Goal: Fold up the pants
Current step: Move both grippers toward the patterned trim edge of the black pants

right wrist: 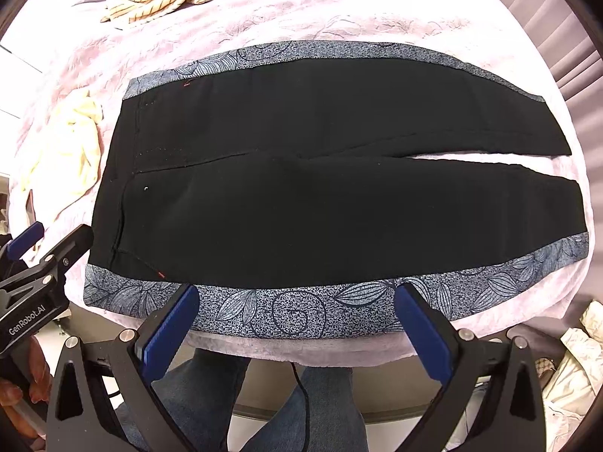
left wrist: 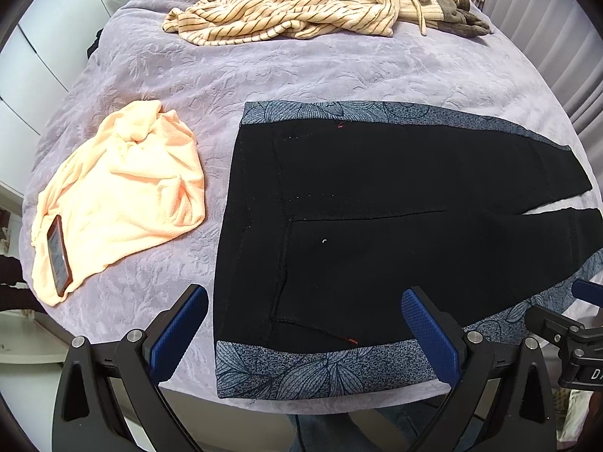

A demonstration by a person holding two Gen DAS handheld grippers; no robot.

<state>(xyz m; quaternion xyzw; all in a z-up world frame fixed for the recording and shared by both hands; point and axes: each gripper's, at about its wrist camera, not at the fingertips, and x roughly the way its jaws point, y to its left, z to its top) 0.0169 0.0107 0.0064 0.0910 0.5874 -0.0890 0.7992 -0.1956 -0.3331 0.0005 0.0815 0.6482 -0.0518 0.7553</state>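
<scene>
Here, at the far left of the bed (left wrist: 301, 71), a phone (left wrist: 59, 254) lies on a crumpled peach towel (left wrist: 124, 196). Just right of the towel, the pants (left wrist: 377, 226) lie flat on the lilac cover, black with grey leaf-print bands along both outer edges, waistband to the left and the two legs running right with a narrow gap between them. Far behind them sits a heap of striped cloth (left wrist: 301, 11). The left hand-held gripper (left wrist: 305, 333) hovers released over the near waistband corner, its blue pads wide apart and holding nothing. Further right, the right hand-held gripper (right wrist: 297, 326) is likewise spread wide and empty, above the near printed band of the closer leg, at the bed's edge.
</scene>
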